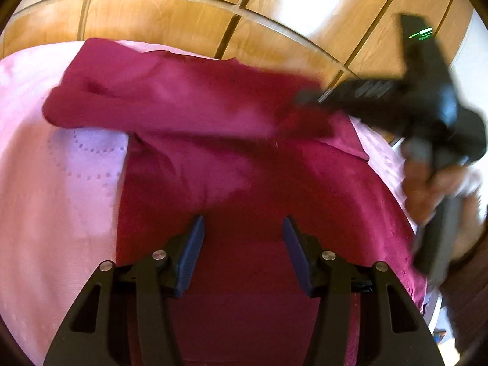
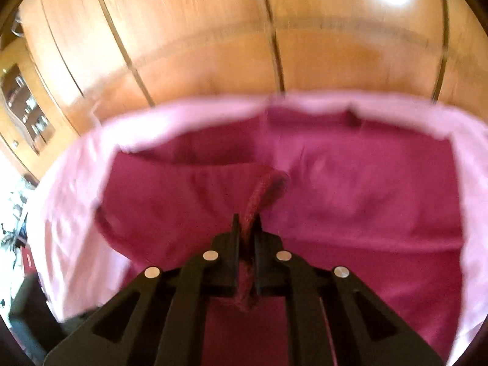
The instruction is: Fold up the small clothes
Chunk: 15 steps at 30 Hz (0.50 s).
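On the pink cloth (image 1: 45, 183), the right gripper (image 2: 246, 222) pinches the garment's (image 1: 244, 183) sleeve crosswise; left gripper (image 1: 243, 228) gapes.

I'm seeing a deep magenta garment (image 1: 231, 158) lying on a pale pink cloth (image 1: 61, 164) that's showing dotted curving lines. My left gripper (image 1: 243, 231) is showing black arms with blue pads (image 1: 193, 253); my right gripper (image 2: 246, 228) is looking all black. Behind, golden-brown wooden panels (image 1: 170, 12) are glowing.
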### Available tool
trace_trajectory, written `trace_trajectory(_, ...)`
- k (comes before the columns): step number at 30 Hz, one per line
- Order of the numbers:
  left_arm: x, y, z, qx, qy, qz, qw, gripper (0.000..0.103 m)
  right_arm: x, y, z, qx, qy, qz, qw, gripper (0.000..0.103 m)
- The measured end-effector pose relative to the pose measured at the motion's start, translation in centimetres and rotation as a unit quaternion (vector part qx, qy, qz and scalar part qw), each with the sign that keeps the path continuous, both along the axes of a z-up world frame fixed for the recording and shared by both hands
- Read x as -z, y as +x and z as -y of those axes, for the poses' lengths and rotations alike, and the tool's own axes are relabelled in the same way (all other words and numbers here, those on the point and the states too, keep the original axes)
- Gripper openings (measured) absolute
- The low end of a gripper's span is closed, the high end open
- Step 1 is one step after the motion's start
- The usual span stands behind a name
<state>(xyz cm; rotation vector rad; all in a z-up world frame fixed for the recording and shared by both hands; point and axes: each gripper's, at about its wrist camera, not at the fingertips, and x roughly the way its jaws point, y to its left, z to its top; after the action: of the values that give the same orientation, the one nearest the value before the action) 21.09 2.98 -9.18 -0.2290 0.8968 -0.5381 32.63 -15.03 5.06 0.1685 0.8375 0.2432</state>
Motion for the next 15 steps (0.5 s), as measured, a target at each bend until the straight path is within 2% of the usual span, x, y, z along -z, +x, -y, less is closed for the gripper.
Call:
trace_trajectory(2, 0.1, -0.3, -0.3, 0.001, -0.003, 0.002, 1.0000, 0.053, -2.7, 0.0, 2.2, 0.013, -0.003, 0.028, 1.000, 0.006)
trace_trajectory(5, 0.2, -0.3, -0.5, 0.001, -0.005, 0.001, 1.0000, 0.053, -3.8, 0.7, 5.1, 0.041, -0.027, 0.038, 0.998, 0.006)
trace_trajectory(7, 0.3, -0.6, -0.8, 0.001, -0.006, 0.001, 1.0000, 0.053, -3.0, 1.4, 7.1, 0.062, -0.041, 0.022, 0.997, 0.006)
trace_trajectory(10, 0.4, -0.7, -1.0, 0.002, -0.006, -0.001, 1.0000, 0.053, -0.1, 2.5, 10.6, 0.106, -0.058, -0.020, 0.993, 0.006)
trace_trajectory(15, -0.2, -0.2, -1.1, 0.000, -0.002, -0.014, 0.9999, 0.053, 4.5, 3.0, 15.1, 0.159, -0.047, -0.081, 0.983, 0.006)
